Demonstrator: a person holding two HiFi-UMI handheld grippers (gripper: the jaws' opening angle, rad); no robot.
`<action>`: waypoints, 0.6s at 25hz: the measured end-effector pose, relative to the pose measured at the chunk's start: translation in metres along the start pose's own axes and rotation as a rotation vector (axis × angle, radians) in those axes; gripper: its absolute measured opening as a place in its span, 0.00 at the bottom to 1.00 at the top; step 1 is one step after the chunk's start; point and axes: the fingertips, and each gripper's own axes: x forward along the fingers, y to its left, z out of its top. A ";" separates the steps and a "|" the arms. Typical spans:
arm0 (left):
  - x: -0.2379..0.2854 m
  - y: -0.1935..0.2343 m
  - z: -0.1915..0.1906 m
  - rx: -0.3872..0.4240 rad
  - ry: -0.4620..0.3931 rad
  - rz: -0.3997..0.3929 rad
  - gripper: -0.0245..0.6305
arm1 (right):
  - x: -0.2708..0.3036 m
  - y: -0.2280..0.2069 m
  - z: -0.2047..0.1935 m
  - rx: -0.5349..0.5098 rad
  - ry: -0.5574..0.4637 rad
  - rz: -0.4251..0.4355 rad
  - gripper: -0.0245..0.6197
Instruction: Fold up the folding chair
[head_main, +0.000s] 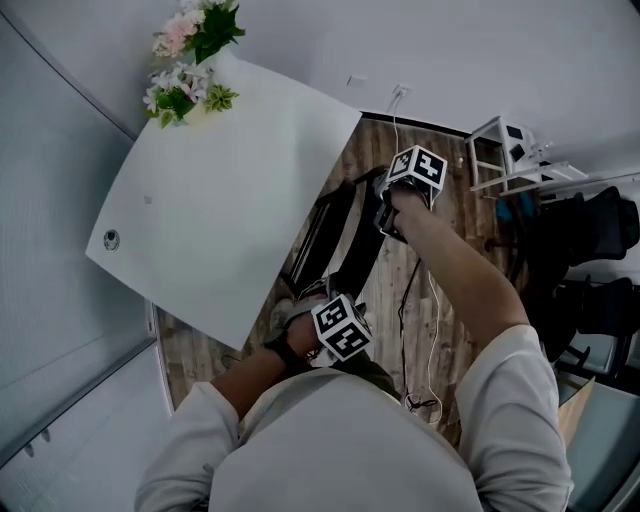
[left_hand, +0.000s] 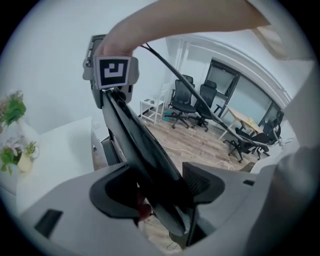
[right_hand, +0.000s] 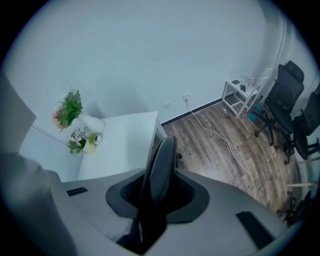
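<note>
Wood-plank floor (head_main: 200, 350); white rectangular table (head_main: 220, 190) stands on it. Black flat-folded folding chair (head_main: 345, 235) sits just beside the table edge. Left gripper (left_hand: 160, 192) clamps the chair's near end. Right gripper (right_hand: 155, 195) clamps its rounded far edge.

the folding chair (head_main: 350, 240) looks matt, the table (head_main: 220, 180) smooth, the floor (head_main: 365, 150) wooden.

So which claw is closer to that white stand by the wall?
Right. The right claw grips the far end of the folding chair, close to the white stand; the left claw holds its near end, farther back.
</note>
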 end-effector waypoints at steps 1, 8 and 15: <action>-0.003 0.008 -0.003 -0.008 -0.004 -0.016 0.49 | 0.004 0.006 0.002 0.001 -0.001 -0.005 0.20; -0.021 0.059 -0.016 -0.016 -0.035 -0.101 0.48 | 0.027 0.042 0.020 -0.003 -0.005 -0.003 0.25; -0.033 0.090 -0.029 -0.048 -0.051 -0.120 0.48 | 0.042 0.077 0.025 -0.048 0.006 0.022 0.29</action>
